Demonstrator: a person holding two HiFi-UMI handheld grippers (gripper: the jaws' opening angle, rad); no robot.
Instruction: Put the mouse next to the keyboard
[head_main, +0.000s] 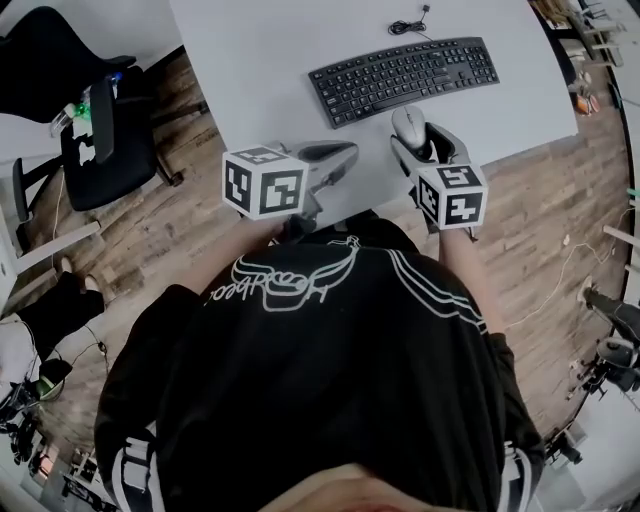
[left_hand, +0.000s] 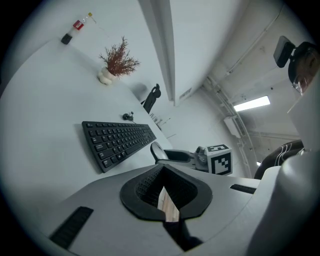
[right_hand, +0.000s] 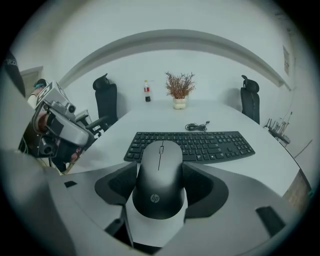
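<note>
The mouse (right_hand: 159, 175) is being clenched in the right gripper's (head_main: 420, 140) jaws at centre frame, just below the keyboard (head_main: 404, 76) over the desk (head_main: 260, 50). Only releasing seems left. The left gripper's (head_main: 340, 158) jaws are being pressed together, empty.

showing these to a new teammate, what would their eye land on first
The dark mouse clamped between the right gripper's jaws stands out first, just on the near side of the black keyboard that lies on the white table. Next comes the left gripper by the table's near edge, its jaws together on nothing.
</note>
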